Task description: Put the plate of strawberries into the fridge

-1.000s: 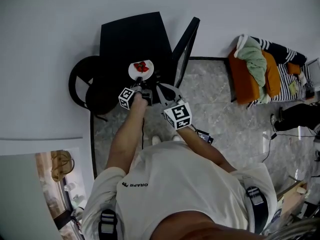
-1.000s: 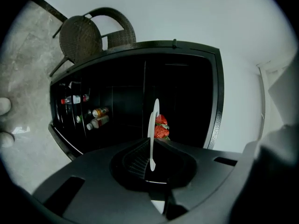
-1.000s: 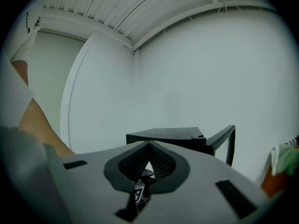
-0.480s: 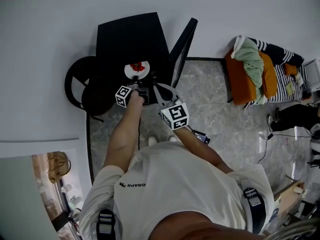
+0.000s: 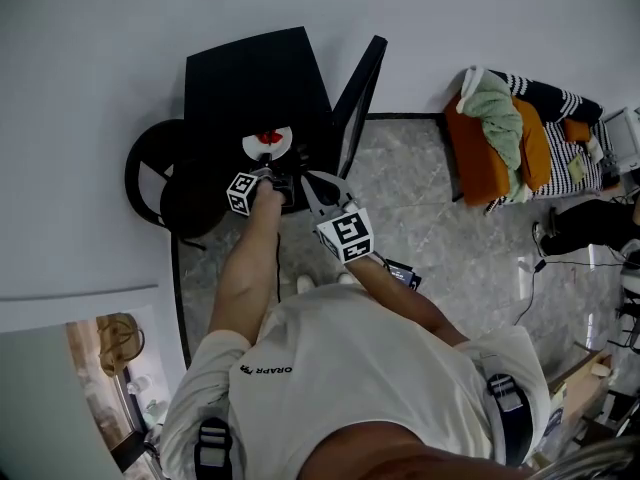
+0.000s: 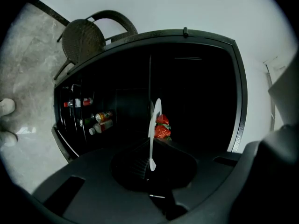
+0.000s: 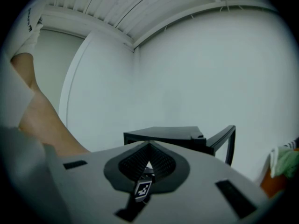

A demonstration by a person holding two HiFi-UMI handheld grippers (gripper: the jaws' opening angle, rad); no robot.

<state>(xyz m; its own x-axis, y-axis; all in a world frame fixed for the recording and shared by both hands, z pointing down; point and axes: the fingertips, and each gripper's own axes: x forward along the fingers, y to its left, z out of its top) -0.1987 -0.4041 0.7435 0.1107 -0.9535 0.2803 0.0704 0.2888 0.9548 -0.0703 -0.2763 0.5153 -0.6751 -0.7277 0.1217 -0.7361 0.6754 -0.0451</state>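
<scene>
At the open fridge (image 5: 255, 78), the left hand-held gripper (image 6: 150, 164) clamps the plate (image 6: 153, 127) by its near rim, strawberries (image 6: 162, 127) pointing straight inside; the right hand-held gripper (image 5: 312, 180) hangs just beside, jaws together, empty.

The fridge (image 5: 255, 78) was black. At its front, the plate (image 5: 268, 146) was white and the strawberries (image 6: 162, 131) red with green leaves. Left of the fridge, the chair (image 5: 160, 183) was dark. Right of the fridge, the floor (image 5: 420, 218) was grey with marbled veins. The cubes on the left gripper (image 5: 268, 163) and the right gripper (image 5: 308, 180) bore black-and-white square markers. Far right of the fridge lay cloth (image 5: 520, 138) in orange, green and black-and-white stripes.
</scene>
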